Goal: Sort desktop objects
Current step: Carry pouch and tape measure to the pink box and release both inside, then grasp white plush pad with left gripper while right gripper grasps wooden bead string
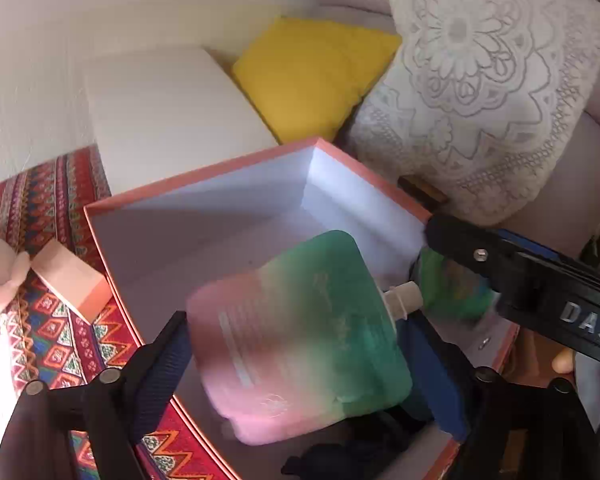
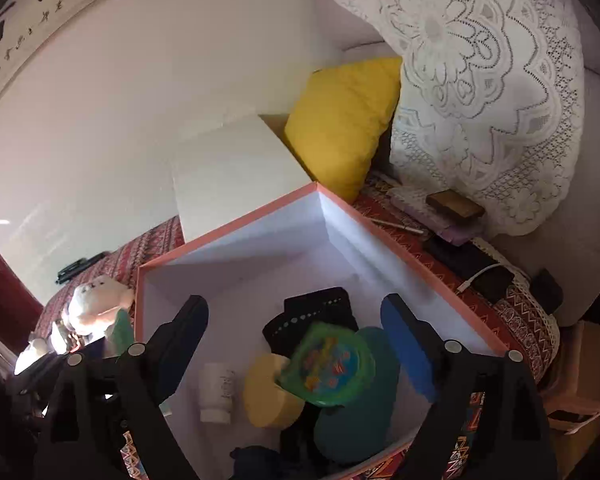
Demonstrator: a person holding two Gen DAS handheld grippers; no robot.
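An open box with an orange-pink rim (image 1: 204,172) (image 2: 236,224) and a white inside stands on the patterned cloth. My left gripper (image 1: 300,328) is over it with its jaws wide. A pink-and-green spouted pouch (image 1: 300,340) fills the gap between them and is motion-blurred, while the fingers look sharp. My right gripper (image 2: 294,306) is open above the box. A round green toy (image 2: 332,364) (image 1: 452,284), also blurred, hangs loose between its fingers and touches neither. In the box lie a white bottle (image 2: 218,392), a yellow round block (image 2: 268,396), a teal disc (image 2: 356,412) and a black item (image 2: 312,316).
A white plush toy (image 2: 96,304) and a small pink box (image 1: 72,284) sit left of the box. A brown case (image 2: 454,204), a pen (image 2: 396,226) and dark items lie to its right. Behind are a white block (image 1: 172,120), a yellow cushion (image 1: 312,76) and a lace-covered sofa (image 1: 480,80).
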